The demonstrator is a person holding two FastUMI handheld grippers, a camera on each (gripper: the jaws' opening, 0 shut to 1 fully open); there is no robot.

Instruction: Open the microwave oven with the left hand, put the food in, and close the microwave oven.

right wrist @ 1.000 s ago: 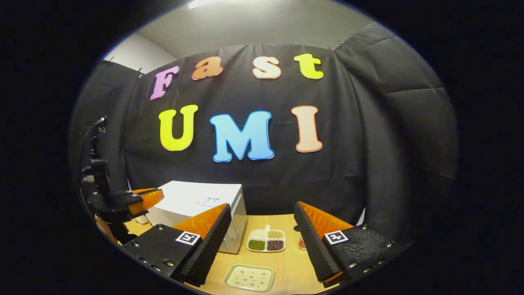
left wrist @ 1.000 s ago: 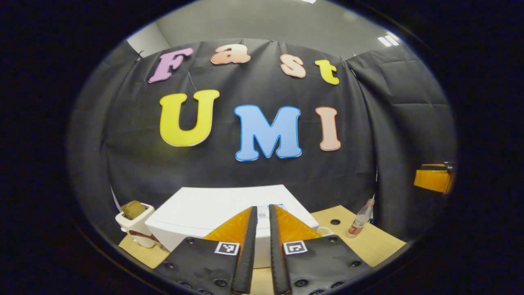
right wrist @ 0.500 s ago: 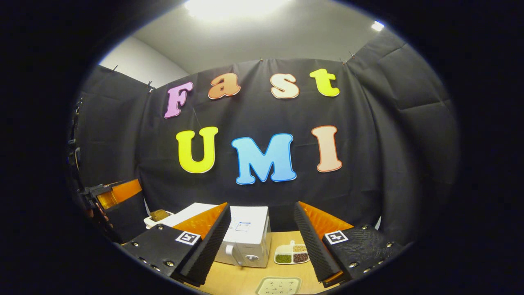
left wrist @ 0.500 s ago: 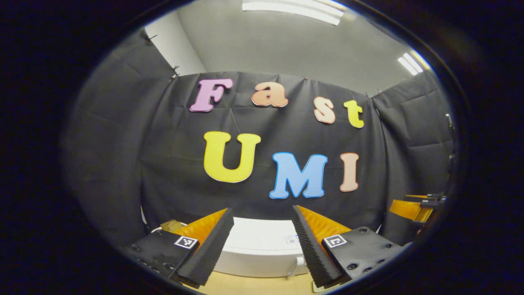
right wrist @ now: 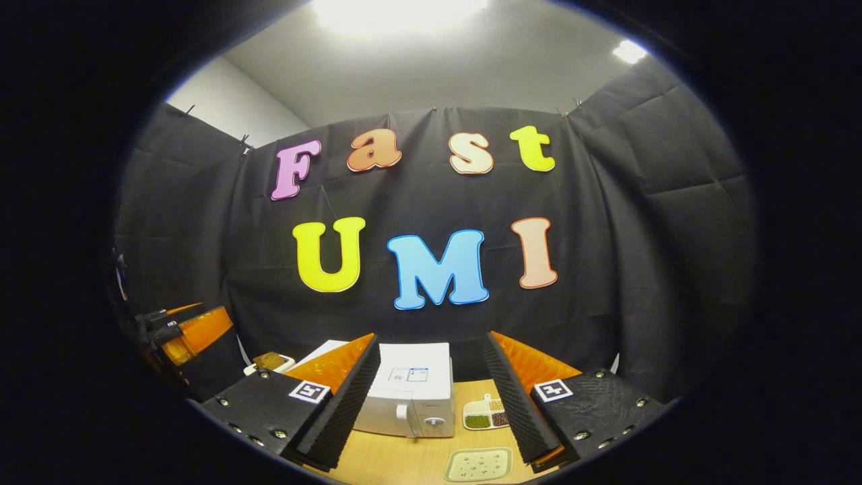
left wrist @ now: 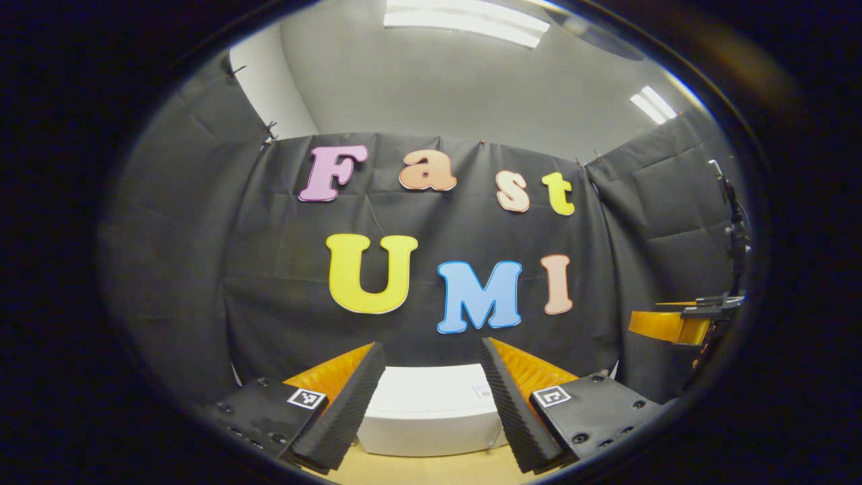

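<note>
Both grippers gape empty, so the left gripper should drop squarely onto the microwave door handle (door shut).

Nothing I can read here apart from the wall's letters. My right gripper carries a small square coded marker on each finger block, low in the frame, patterns only. The microwave oven has a sticker on top, print too small to read.
</note>
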